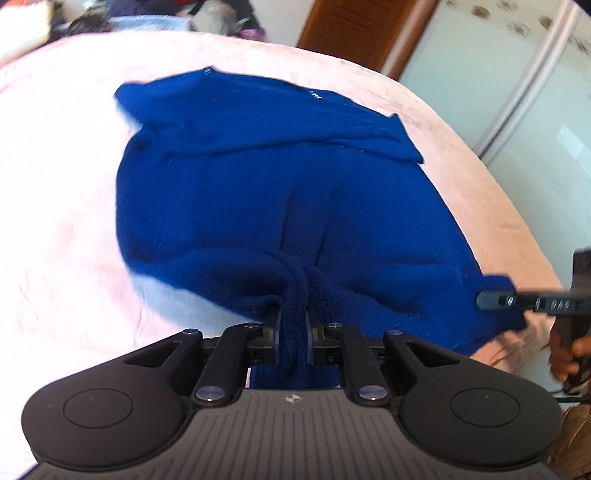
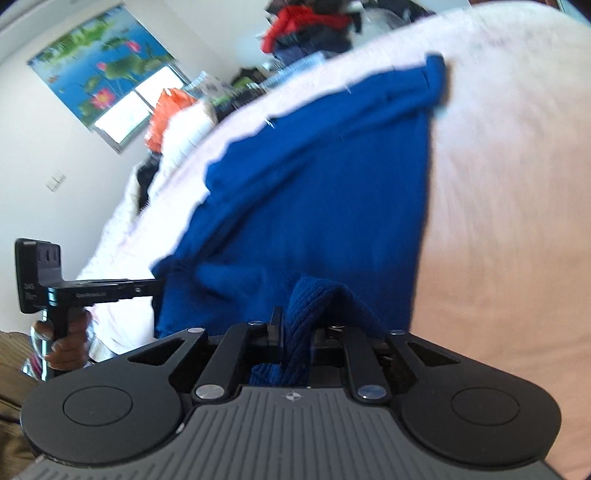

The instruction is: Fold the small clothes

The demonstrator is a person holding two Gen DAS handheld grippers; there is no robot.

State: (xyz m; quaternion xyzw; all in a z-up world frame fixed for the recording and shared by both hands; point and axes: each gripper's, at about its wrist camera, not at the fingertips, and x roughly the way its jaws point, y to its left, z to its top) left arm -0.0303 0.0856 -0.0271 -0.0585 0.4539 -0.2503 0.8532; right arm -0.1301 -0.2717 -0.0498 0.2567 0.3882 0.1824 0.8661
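Note:
A small royal-blue knitted garment point(image 1: 280, 184) lies on a pale pink bed cover point(image 1: 66, 206), its near hem lifted. My left gripper point(image 1: 293, 325) is shut on the bunched near edge of the garment. My right gripper point(image 2: 295, 332) is shut on another bunch of the same blue garment point(image 2: 317, 199), at its near corner. In the left wrist view the right gripper point(image 1: 487, 300) shows at the right, against the garment's corner. In the right wrist view the left gripper point(image 2: 155, 288) shows at the left, touching the garment's other corner.
The pink cover point(image 2: 509, 206) spans the bed. A pile of clothes point(image 2: 310, 26) sits at the far end. A wooden door point(image 1: 354, 26) and a white wardrobe point(image 1: 517, 85) stand beyond the bed. A flower poster point(image 2: 99, 62) hangs on the wall.

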